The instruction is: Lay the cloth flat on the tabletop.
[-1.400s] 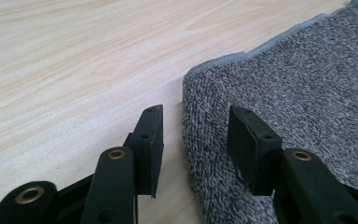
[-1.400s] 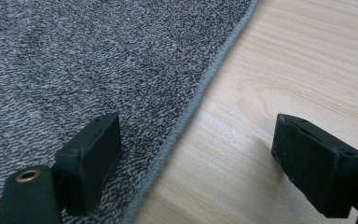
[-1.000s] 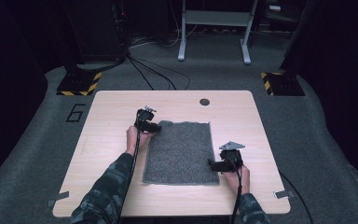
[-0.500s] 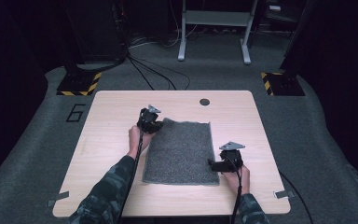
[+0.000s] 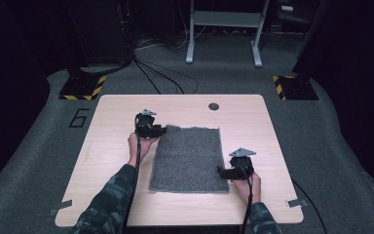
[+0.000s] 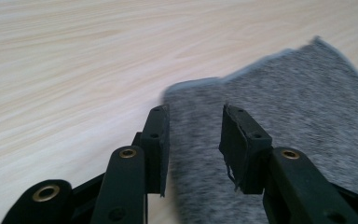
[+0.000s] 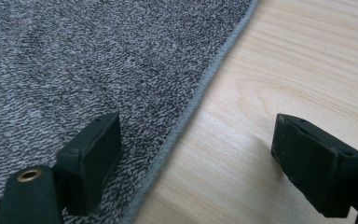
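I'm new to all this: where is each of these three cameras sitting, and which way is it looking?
High view: above the person's side, looking forward and down at the table; forearms, both grippers.
Left gripper view: on the left gripper, facing the grey mat corner; open jaws.
Right gripper view: on the right gripper, astride the mat's edge; open jaws.
Shared: mat, tabletop.
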Demonstrator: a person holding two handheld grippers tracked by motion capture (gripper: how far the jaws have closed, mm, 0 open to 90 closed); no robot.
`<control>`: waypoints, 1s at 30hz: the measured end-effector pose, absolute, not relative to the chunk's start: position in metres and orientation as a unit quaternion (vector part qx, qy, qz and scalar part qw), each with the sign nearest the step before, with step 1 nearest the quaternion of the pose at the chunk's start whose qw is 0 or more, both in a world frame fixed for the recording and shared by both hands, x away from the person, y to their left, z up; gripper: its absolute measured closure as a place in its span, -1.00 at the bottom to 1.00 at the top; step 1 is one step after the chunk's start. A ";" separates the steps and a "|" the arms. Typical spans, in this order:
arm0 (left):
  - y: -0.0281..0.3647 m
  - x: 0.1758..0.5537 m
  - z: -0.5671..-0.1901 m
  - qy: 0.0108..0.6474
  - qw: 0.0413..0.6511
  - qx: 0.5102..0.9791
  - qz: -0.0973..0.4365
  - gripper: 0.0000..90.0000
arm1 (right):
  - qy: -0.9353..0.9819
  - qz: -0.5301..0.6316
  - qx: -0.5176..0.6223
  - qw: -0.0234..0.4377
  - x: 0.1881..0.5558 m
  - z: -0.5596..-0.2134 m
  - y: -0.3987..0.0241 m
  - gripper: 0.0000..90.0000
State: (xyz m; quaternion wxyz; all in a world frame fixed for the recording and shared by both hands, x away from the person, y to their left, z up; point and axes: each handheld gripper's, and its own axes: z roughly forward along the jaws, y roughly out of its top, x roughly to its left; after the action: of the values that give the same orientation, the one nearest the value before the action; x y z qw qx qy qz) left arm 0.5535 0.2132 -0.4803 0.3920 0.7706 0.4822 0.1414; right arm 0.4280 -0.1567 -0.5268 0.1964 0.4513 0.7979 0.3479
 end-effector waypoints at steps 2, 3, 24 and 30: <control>0.216 0.555 -0.482 0.486 0.382 0.772 0.148 0.39 | 0.797 0.348 0.453 0.195 0.428 -0.527 -0.156 -0.65; 0.218 0.556 -0.485 0.492 0.379 0.770 0.146 0.39 | 0.797 0.348 0.452 0.196 0.428 -0.527 -0.157 -0.65; 0.187 0.563 -0.509 0.447 0.310 0.823 0.165 0.80 | 0.799 0.348 0.451 0.196 0.428 -0.527 -0.157 -0.65; 0.188 0.560 -0.505 0.447 0.308 0.819 0.185 0.99 | 0.797 0.347 0.454 0.195 0.427 -0.527 -0.157 -0.65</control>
State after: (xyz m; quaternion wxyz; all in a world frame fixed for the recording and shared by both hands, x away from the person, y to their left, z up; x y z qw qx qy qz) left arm 0.5600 0.1875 -0.5052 0.3079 0.8194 0.4466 0.1853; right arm 0.4272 -0.1567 -0.5266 0.1945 0.4540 0.7973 0.3469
